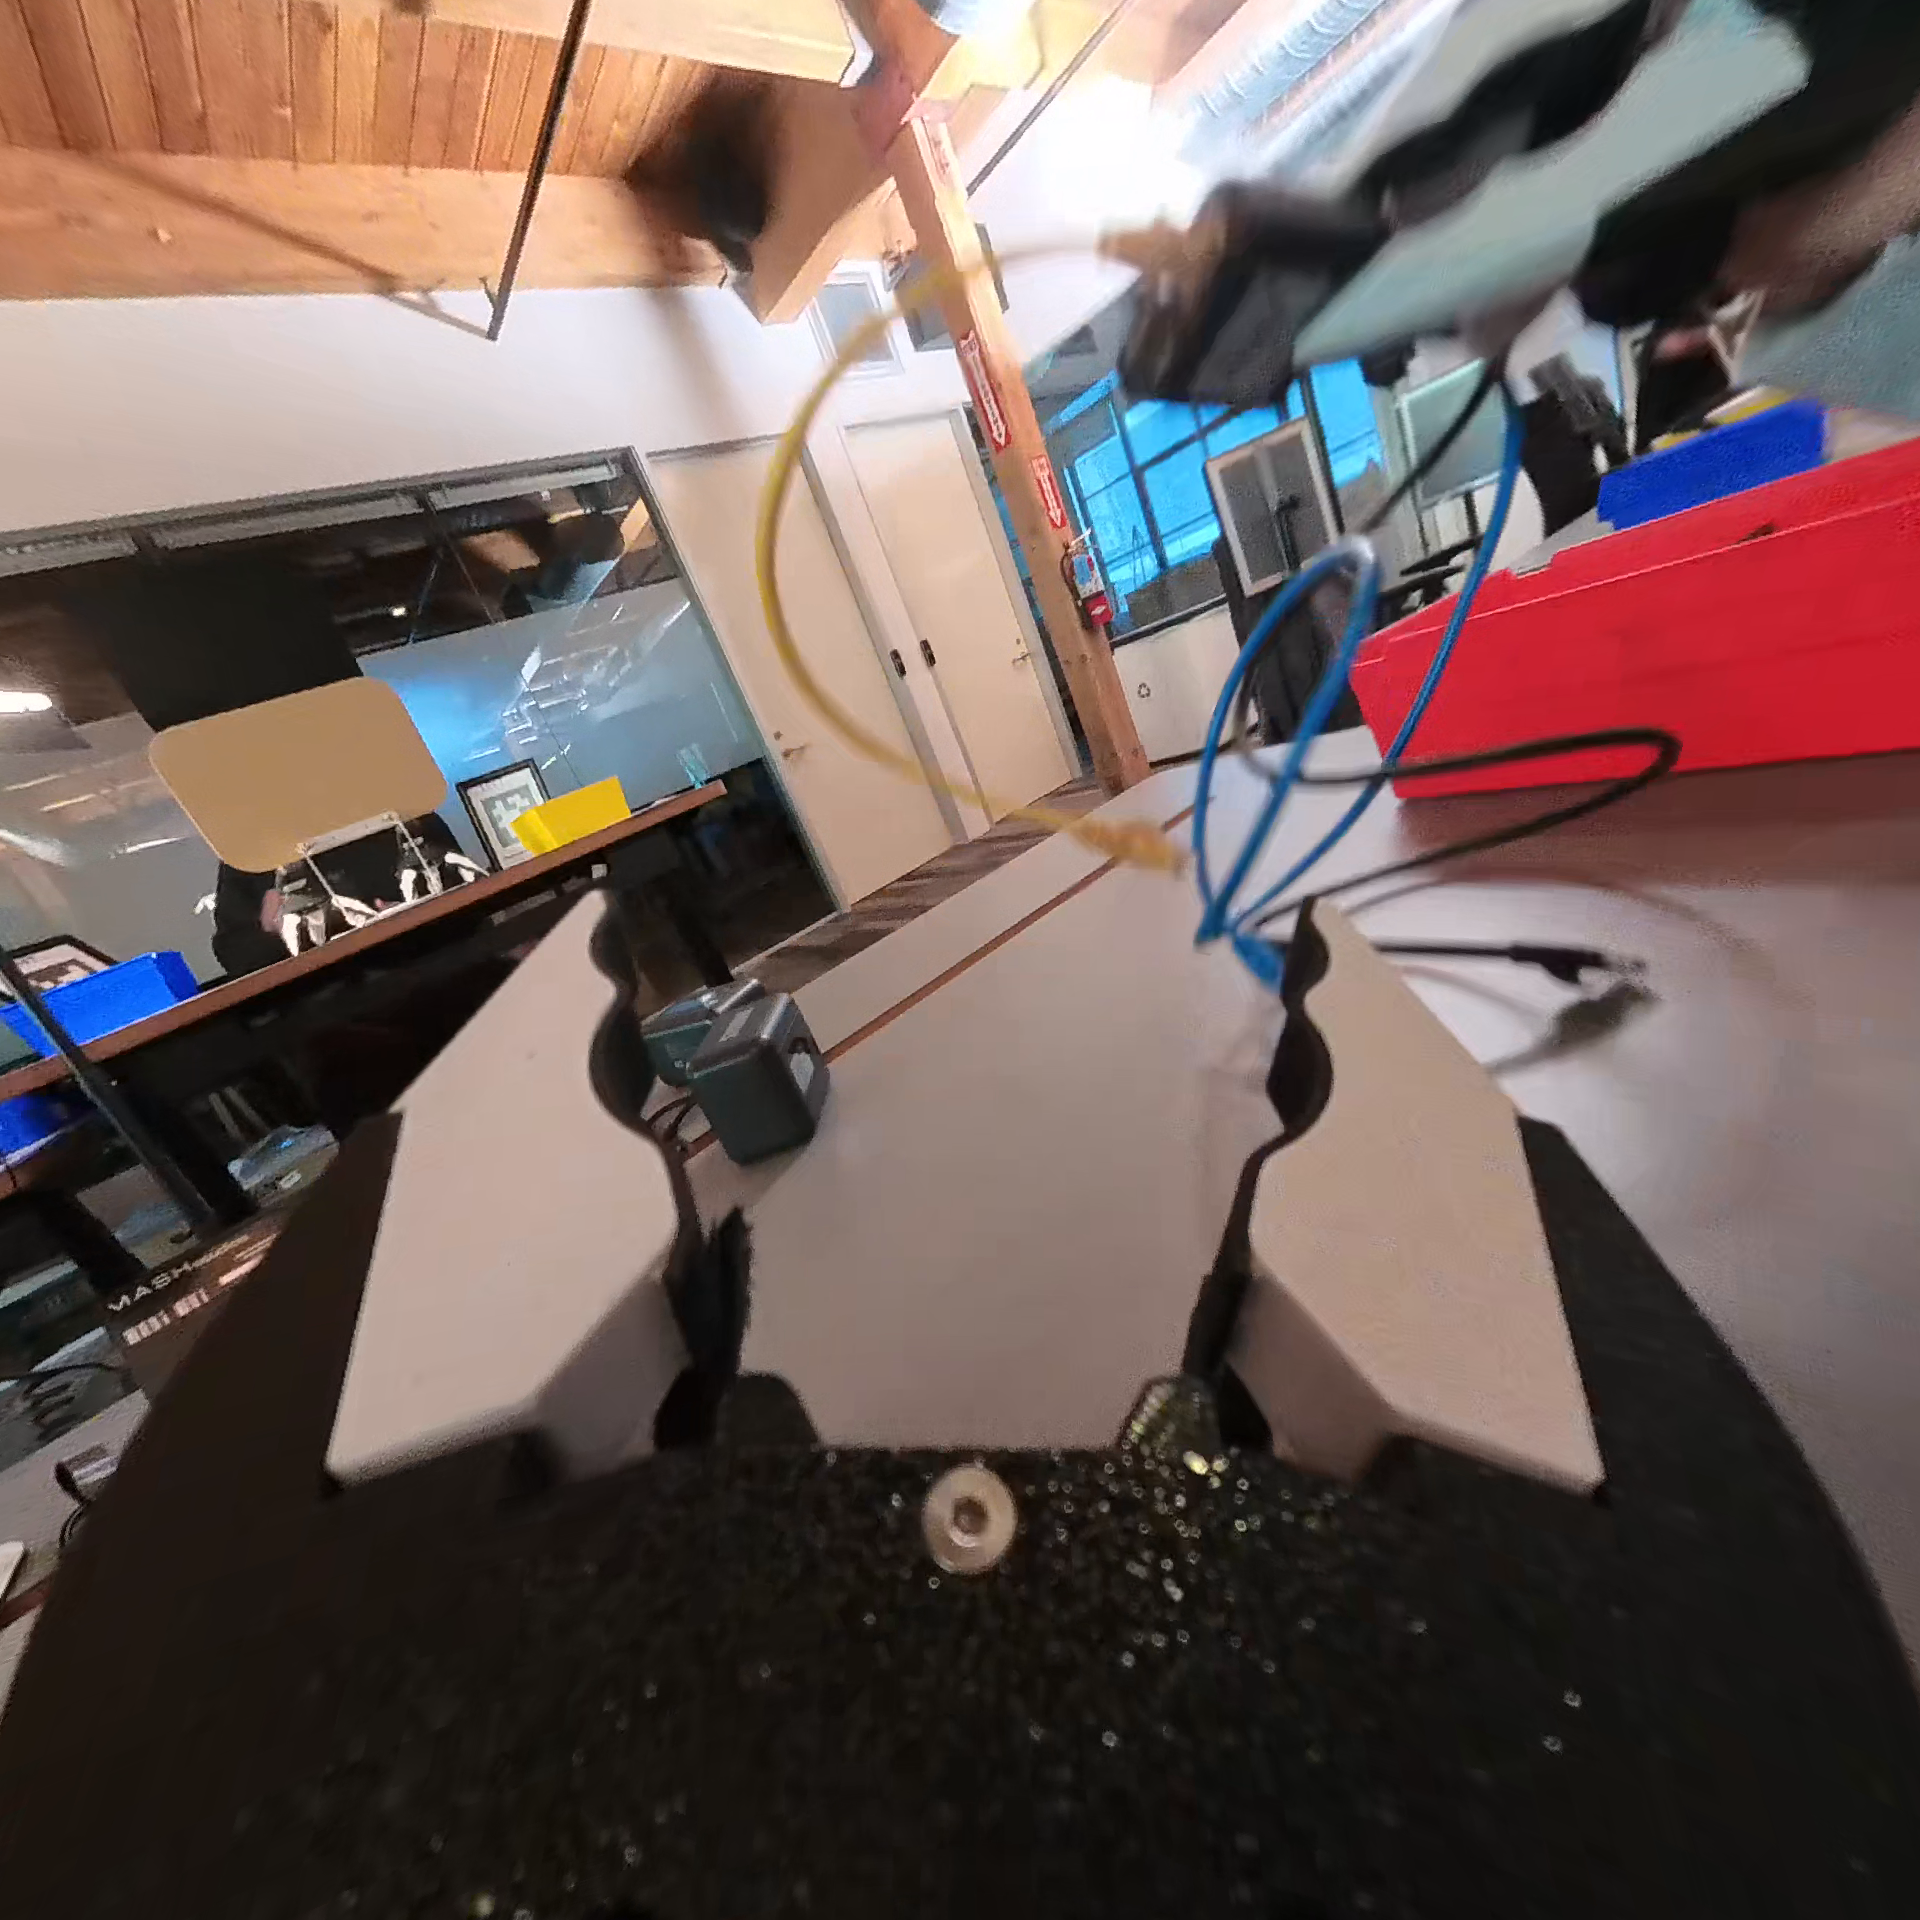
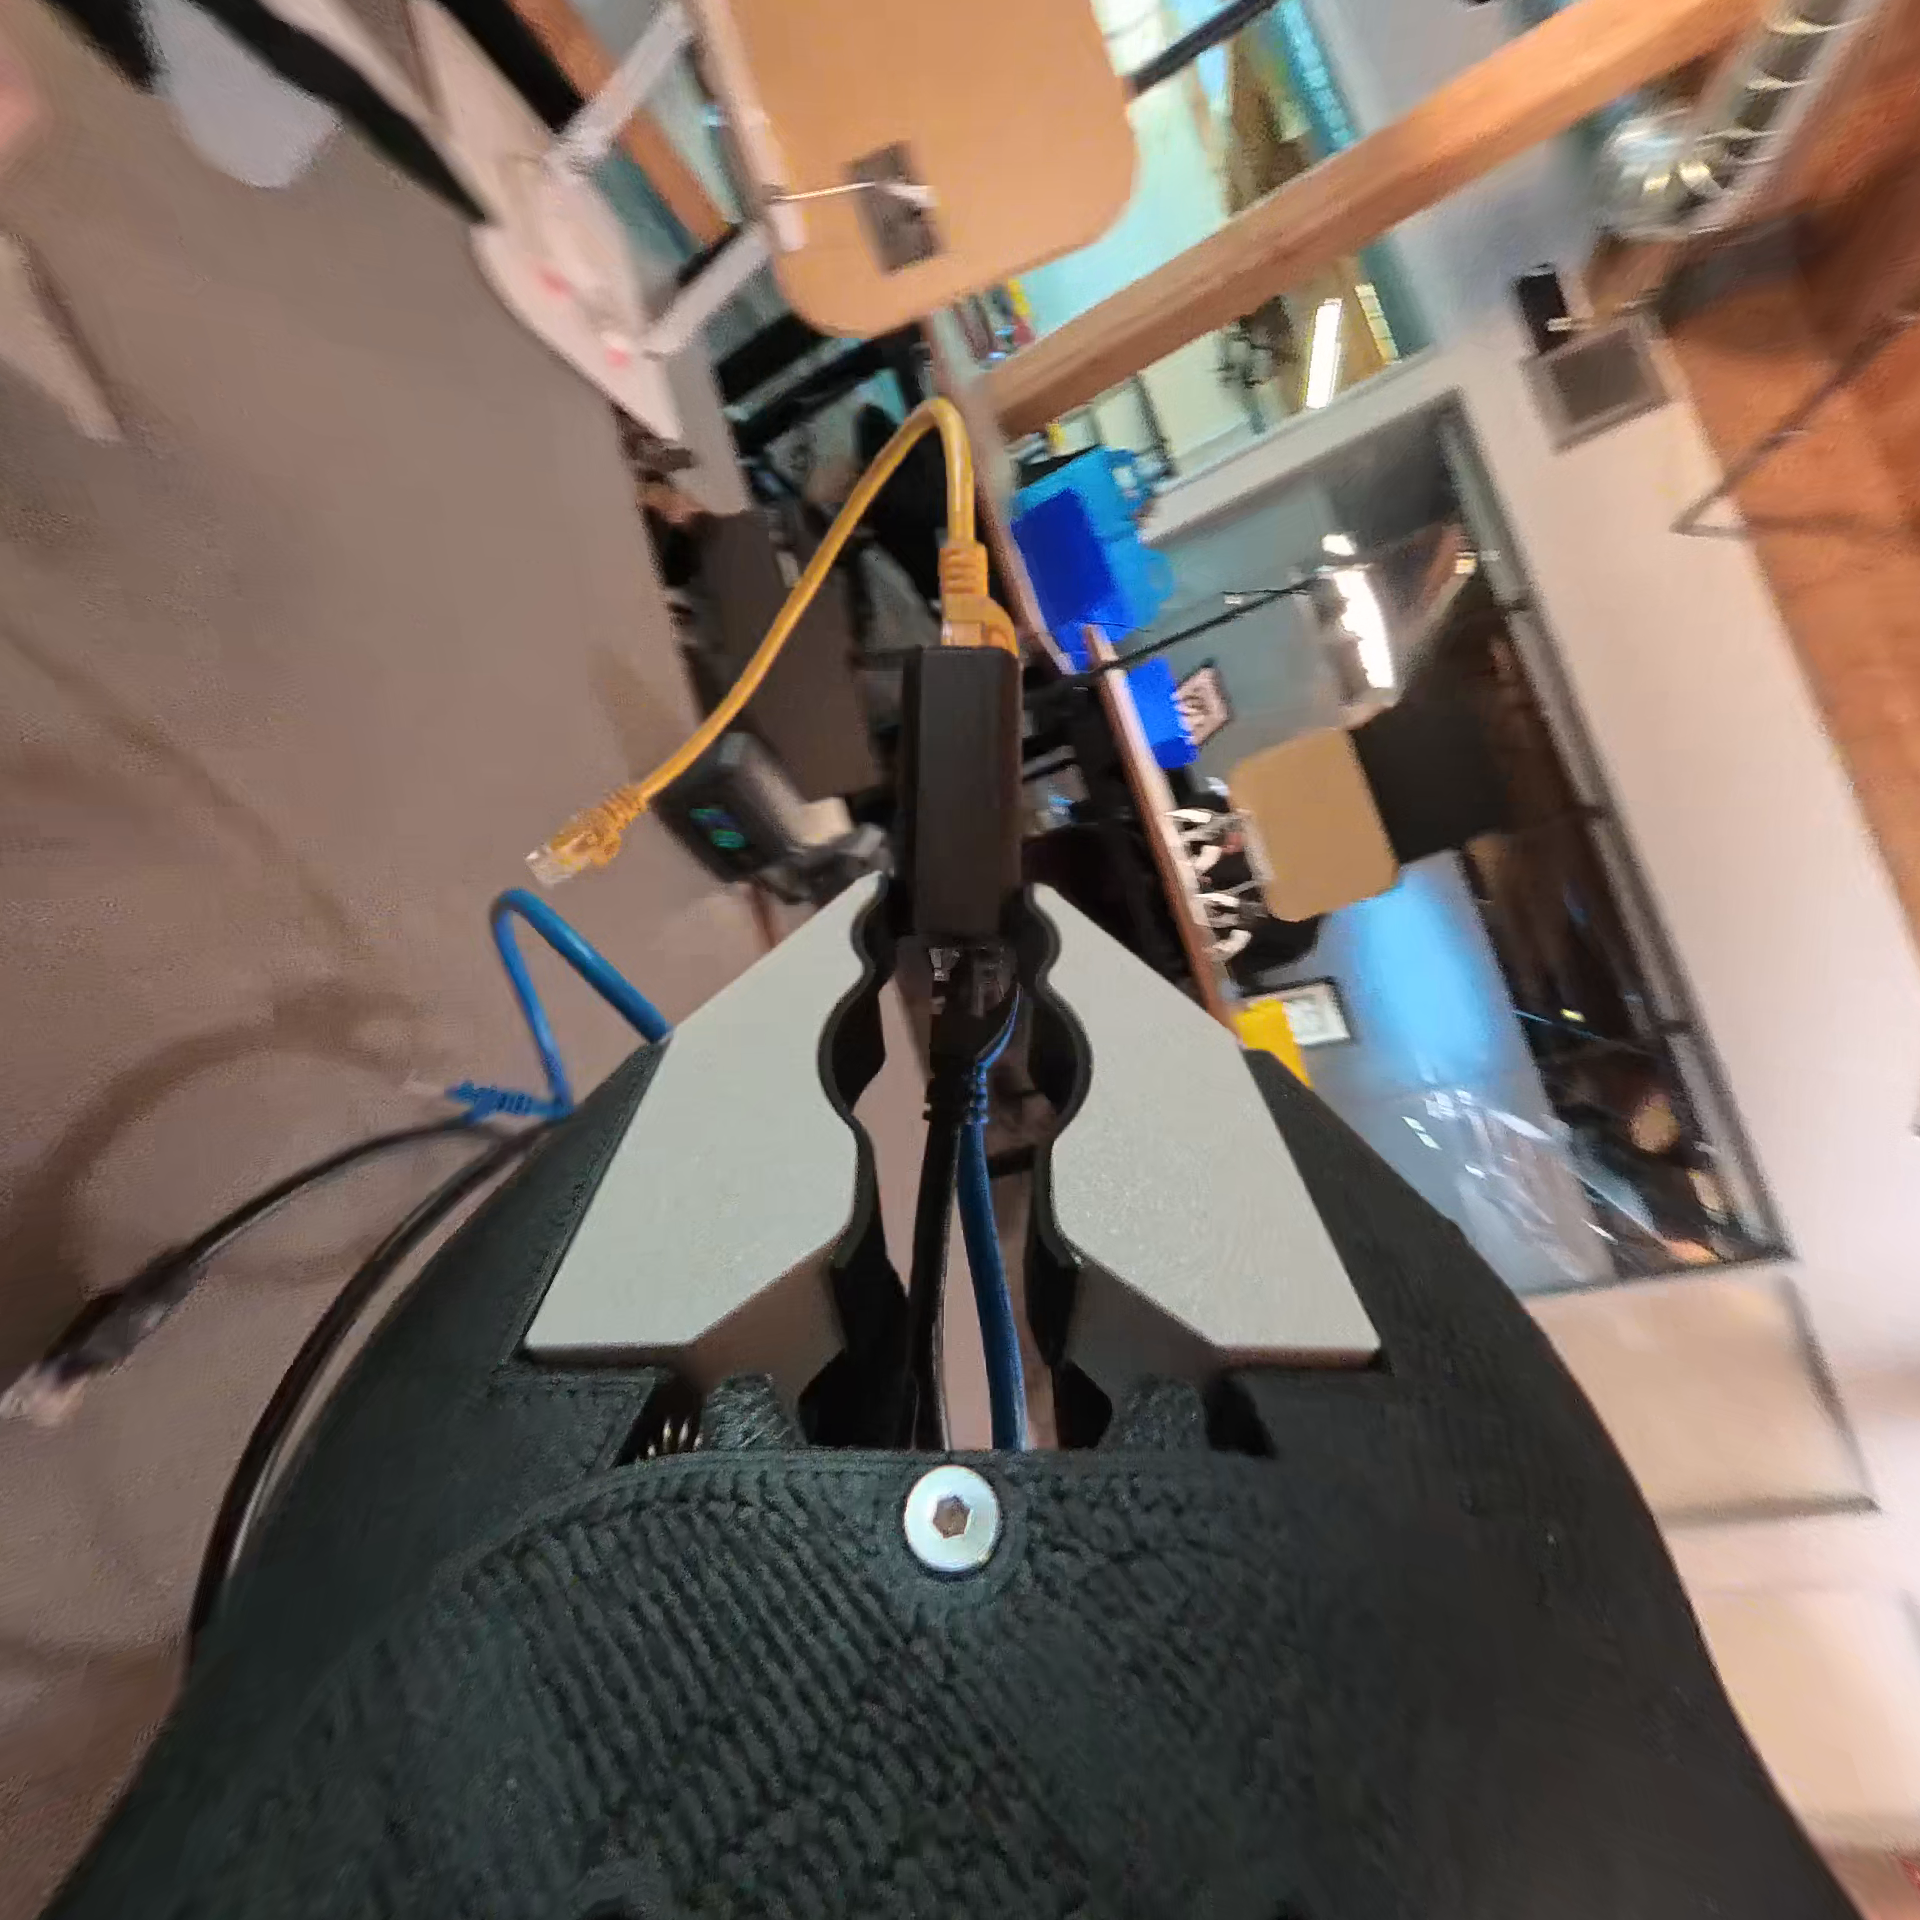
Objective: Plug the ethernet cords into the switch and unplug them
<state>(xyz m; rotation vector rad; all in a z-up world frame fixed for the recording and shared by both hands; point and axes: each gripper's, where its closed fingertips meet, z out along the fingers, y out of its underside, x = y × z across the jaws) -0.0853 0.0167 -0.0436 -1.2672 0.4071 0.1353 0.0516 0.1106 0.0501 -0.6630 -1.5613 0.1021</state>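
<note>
Landmark for this entry: the switch (image 2: 958, 790), a small black box. I see the tabletop (image 1: 1662, 1039) lying below it, brown, and the red bin (image 1: 1662, 623) on the tabletop beyond the hanging cords. My right gripper (image 2: 961, 925) has its fingers closed narrow on the near end of the switch and holds it up in the air. My left gripper (image 1: 961, 997) is low over the tabletop, well below the switch, fingers wide and empty. Yellow cord (image 2: 961, 582): one plug seated in the far end of the switch, other plug hanging free to one side. Blue cord (image 2: 992, 1247) and black cord (image 2: 930, 1226) run from the near end of the switch back between my right fingers; their free plugs lie on the tabletop. My judgement: plugging looks done for one end of each cord; whether more ends go in, I cannot tell; unplugging is not yet done. No brand or label visible on the switch.
</note>
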